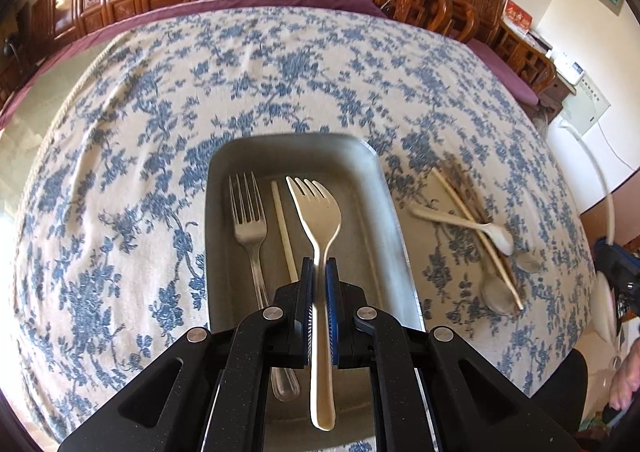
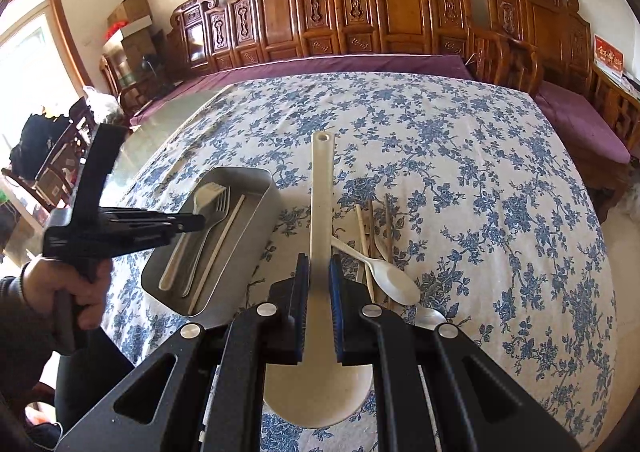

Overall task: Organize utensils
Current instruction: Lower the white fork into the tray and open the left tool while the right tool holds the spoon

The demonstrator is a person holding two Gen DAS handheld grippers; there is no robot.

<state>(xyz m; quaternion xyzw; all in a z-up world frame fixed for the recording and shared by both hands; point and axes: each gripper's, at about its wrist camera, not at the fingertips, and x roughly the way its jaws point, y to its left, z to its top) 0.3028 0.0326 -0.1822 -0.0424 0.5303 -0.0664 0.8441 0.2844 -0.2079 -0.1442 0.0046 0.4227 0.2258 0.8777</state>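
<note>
Hiding the metal fork's (image 1: 249,228) handle, the left claw (image 1: 319,272).

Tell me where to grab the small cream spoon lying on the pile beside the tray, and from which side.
Grip the small cream spoon mid-handle, from above, jaws across the shaft. The handle is slim and lies raised across the chopsticks, so there is likely room beneath; the bowl is wide, rounded and would probably slip.

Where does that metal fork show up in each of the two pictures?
Left wrist view: the metal fork lies in the tray's left part, tines pointing away.
Right wrist view: the metal fork lies in the tray, left of centre.
Shared landmark: the metal tray on the floral tablecloth.
</note>
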